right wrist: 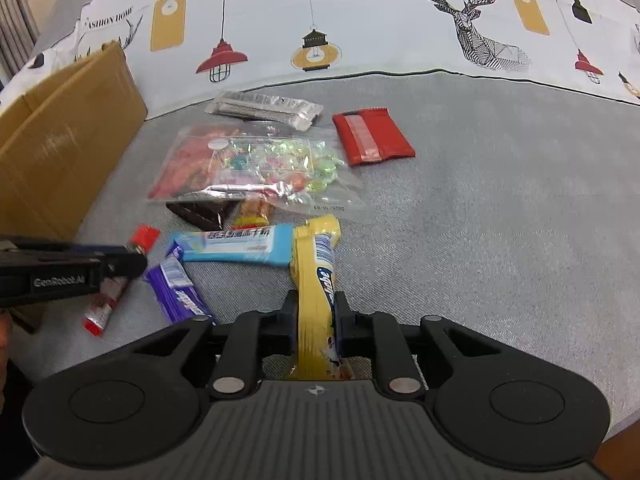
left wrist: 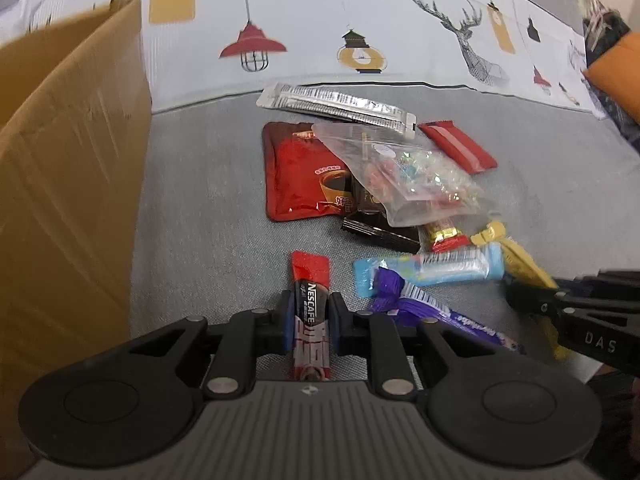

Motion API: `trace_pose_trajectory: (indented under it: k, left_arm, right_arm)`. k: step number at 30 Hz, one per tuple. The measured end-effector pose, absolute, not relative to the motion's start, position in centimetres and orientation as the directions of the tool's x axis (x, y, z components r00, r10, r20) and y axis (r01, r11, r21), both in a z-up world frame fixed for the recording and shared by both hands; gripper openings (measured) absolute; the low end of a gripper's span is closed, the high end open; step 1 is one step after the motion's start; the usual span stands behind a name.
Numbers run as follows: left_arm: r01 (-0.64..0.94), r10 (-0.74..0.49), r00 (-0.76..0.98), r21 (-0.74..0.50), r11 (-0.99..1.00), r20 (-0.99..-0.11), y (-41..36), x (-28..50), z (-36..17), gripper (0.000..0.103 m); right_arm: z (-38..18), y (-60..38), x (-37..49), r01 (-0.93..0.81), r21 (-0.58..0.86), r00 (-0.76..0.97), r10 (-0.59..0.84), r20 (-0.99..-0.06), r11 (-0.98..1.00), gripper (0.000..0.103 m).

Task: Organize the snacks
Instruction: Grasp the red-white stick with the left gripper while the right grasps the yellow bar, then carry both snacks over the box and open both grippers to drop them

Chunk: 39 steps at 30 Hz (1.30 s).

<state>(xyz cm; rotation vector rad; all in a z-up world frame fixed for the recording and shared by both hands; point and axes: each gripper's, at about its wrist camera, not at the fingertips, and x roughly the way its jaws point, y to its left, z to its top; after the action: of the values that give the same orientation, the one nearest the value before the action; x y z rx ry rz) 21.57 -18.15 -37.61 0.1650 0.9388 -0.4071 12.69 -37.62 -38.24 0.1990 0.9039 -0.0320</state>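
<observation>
Left tongs (left wrist: 311, 322), nearest the lens, are closed on a Nescafe stick (left wrist: 310, 312), gripped across its middle with the red end pointing forward; the right tongs (right wrist: 316, 316) likewise pinch a yellow bar (right wrist: 316, 276) lengthwise. Both items lie low over the grey bed (right wrist: 500, 220), near its front edge. Remaining snacks sit in a loose heap toward the bed's middle: a blue bar (right wrist: 236, 245), a purple bar (right wrist: 176, 290), a clear candy bag (right wrist: 256, 168), a red coffee pouch (left wrist: 298, 176), a red packet (right wrist: 374, 136) and silver sachets (right wrist: 264, 109). A cardboard box (left wrist: 68, 160) stands at the left edge, probably the destination, though its opening is out of view. For a clean step, each piece should be lifted straight up before swinging leftward, so the trailing ends clear the blue and purple bars; the left load goes first, keeping the two arms from crossing, and release should come only once over the box.
</observation>
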Motion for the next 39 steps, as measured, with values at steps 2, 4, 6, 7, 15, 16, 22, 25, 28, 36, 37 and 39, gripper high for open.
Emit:
trace_pose_trajectory:
  k: [2,4,6,7,15,16,22,25,28,36,37,39]
  left_arm:
    - [0.412,-0.252,0.538,-0.010,0.911,-0.804,-18.5,21.2,-37.7,0.019]
    - [0.431,-0.270,0.538,-0.015,0.902,-0.798,-18.6,21.0,-37.8,0.003]
    - [0.449,-0.280,0.539,-0.011,0.894,-0.794,-18.6,20.6,-37.5,0.003]
    - [0.456,-0.288,0.539,-0.014,0.890,-0.791,-18.5,20.2,-37.4,0.003]
    - [0.472,-0.371,0.572,-0.077,0.878,-0.731,-15.7,17.4,-32.6,0.003]
    - [0.470,-0.381,0.579,-0.087,0.878,-0.721,-15.3,17.0,-31.6,0.003]
    - [0.513,-0.445,0.589,-0.114,0.851,-0.674,-12.9,15.0,-25.1,0.003]
    - [0.499,-0.441,0.619,-0.107,0.860,-0.650,-11.1,14.0,-21.9,0.004]
    - [0.465,-0.435,0.668,-0.116,0.877,-0.604,-8.3,13.1,-18.8,0.004]
    - [0.296,-0.337,0.811,-0.161,0.942,-0.478,0.1,13.7,-14.6,0.004]
    - [0.277,-0.324,0.822,-0.169,0.946,-0.469,1.0,14.1,-14.3,0.004]
    - [0.233,-0.291,0.839,-0.180,0.956,-0.460,2.6,15.0,-14.4,0.004]
  right_arm:
    - [-38.2,-36.9,12.8,0.086,0.110,0.621,0.033,-0.783,0.990,0.020]
    - [-38.2,-36.3,12.9,0.067,0.059,0.623,0.005,-0.782,0.996,0.018]
    - [-38.0,-36.3,13.0,0.075,0.048,0.623,-0.009,-0.782,0.996,0.016]
    - [-38.0,-36.4,13.0,0.086,0.049,0.622,-0.015,-0.783,0.995,0.015]
    - [-35.0,-35.9,10.1,0.175,0.043,0.694,-0.093,-0.714,0.984,0.015]
    - [-34.4,-35.5,9.5,0.182,0.035,0.705,-0.105,-0.701,0.983,0.015]
    - [-29.4,-32.4,7.0,0.191,0.070,0.766,-0.104,-0.634,0.979,0.015]
    - [-26.3,-30.3,6.3,0.178,0.153,0.795,-0.051,-0.605,0.972,0.015]
    - [-23.2,-27.4,6.1,0.114,0.215,0.825,0.028,-0.565,0.970,0.015]
    - [-15.6,-18.5,7.9,-0.068,0.153,0.877,0.132,-0.463,0.986,0.015]
    - [-15.1,-17.7,8.3,-0.082,0.152,0.879,0.143,-0.456,0.985,0.015]
    - [-14.2,-16.2,9.2,-0.106,0.145,0.878,0.162,-0.451,0.984,0.015]
